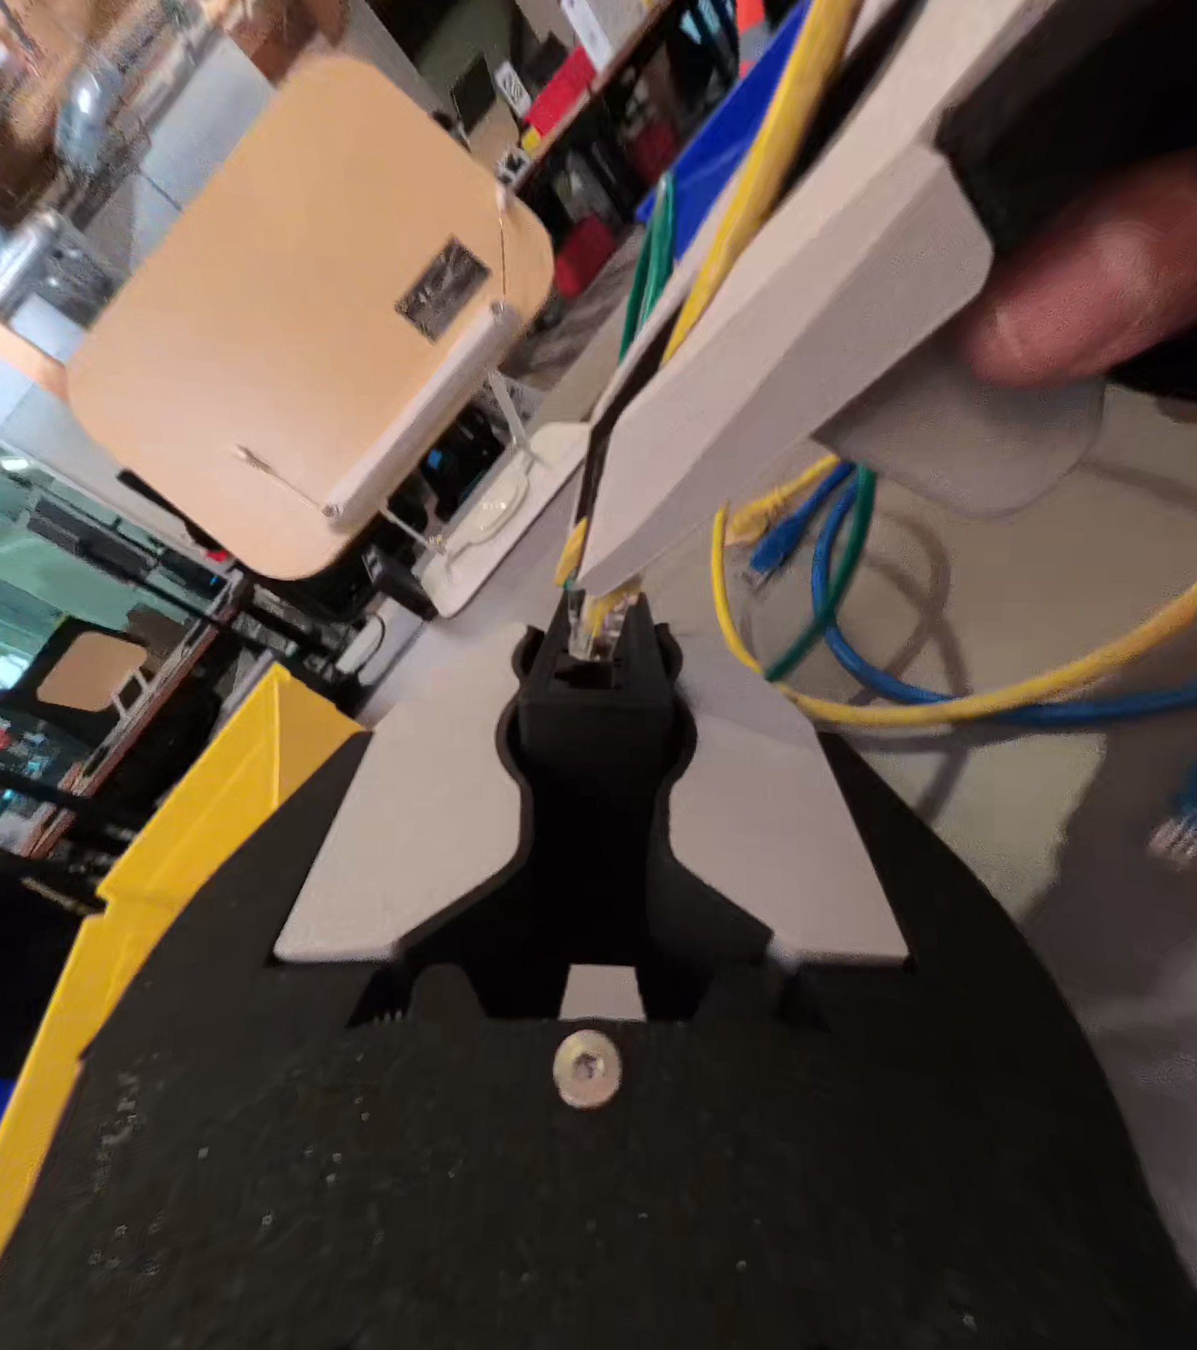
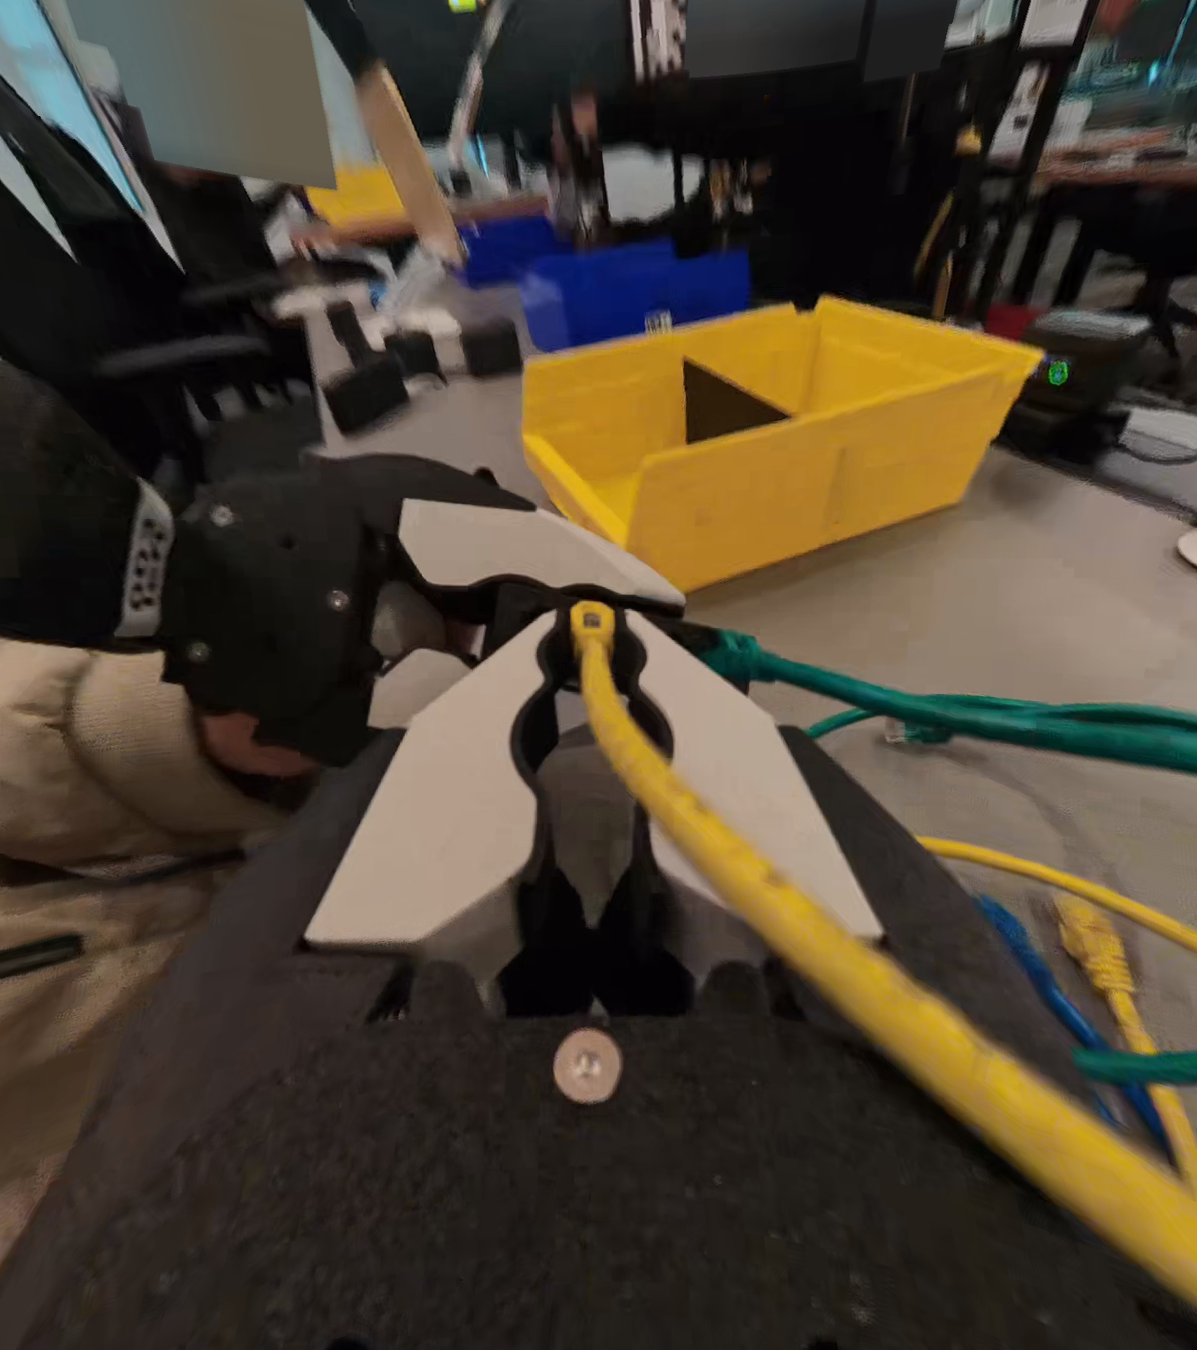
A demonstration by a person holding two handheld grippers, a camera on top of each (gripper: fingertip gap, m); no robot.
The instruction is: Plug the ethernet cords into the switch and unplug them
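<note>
My left gripper [image 1: 599, 657] is shut on a small black switch block [image 1: 599, 705], with a port facing forward. My right gripper [image 1: 606, 577] comes in from the upper right and holds the yellow ethernet cord's clear plug [image 1: 606, 621] at that port. In the right wrist view my right gripper [image 2: 591, 628] is shut on the yellow cord [image 2: 727, 825], which trails back over its right finger. The left gripper [image 2: 544, 577] meets it tip to tip, held by a gloved hand. A green cord [image 2: 946, 708] runs right from the switch's side; the switch itself is mostly hidden there.
Loose blue [image 1: 1019, 701], yellow [image 1: 1128, 643] and green cords lie coiled on the grey table [image 2: 1019, 584] to the right. A yellow bin [image 2: 800, 475] stands behind the grippers, blue bins [image 2: 624, 292] farther back. A wooden chair back [image 1: 303, 314] is at the left. Spacing between my two grippers at the tips: around 4 cm.
</note>
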